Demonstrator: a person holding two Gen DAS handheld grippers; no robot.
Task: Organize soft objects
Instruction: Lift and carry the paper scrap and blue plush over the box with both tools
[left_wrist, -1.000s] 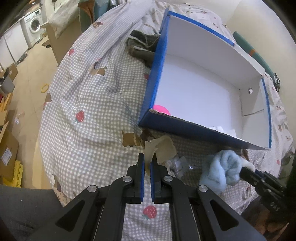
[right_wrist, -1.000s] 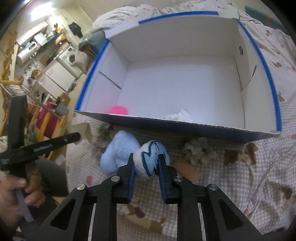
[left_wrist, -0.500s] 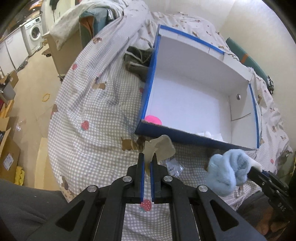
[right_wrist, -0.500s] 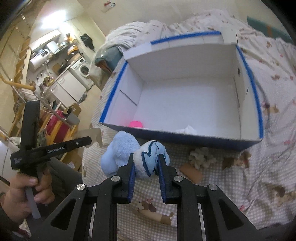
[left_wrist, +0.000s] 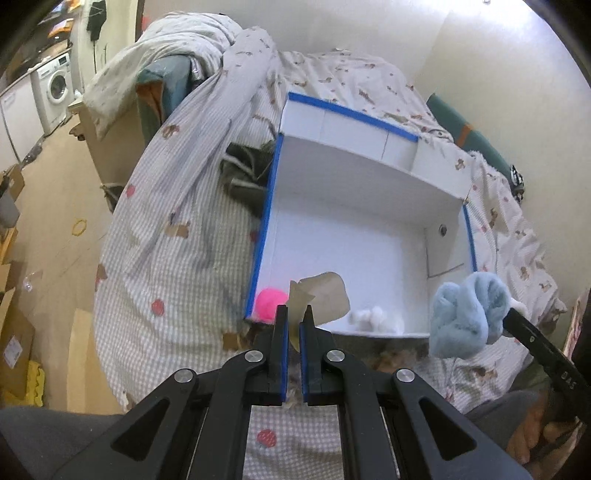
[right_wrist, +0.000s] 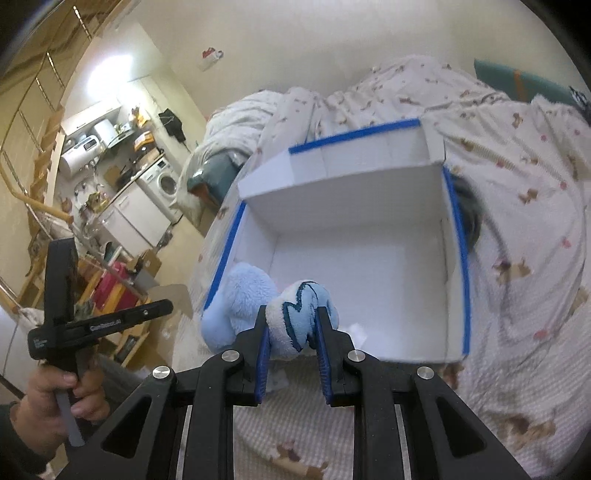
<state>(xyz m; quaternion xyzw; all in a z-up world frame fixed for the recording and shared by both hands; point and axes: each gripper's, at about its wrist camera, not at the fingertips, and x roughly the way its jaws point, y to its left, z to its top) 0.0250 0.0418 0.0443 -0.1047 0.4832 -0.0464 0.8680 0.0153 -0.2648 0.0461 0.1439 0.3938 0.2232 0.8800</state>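
Two soft things are held just short of the white box (left_wrist: 354, 206), which sits open on the bed (left_wrist: 155, 229) with its long axis running left to right. The right gripper (right_wrist: 291, 332) pinches a pale blue plush toy (right_wrist: 236, 302) over the near left corner, so it seems nearer to dropping. The left gripper (left_wrist: 293, 321), pressed together on a beige cloth scrap (left_wrist: 321, 299), hovers over the near wall, beside the pink ball (left_wrist: 271, 302) and white tufts (left_wrist: 373, 315) inside.

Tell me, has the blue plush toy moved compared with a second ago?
Yes. The blue plush toy, gripped by the right tool, has risen: it hung before the white box's near wall, and now overlaps the box's open inside.
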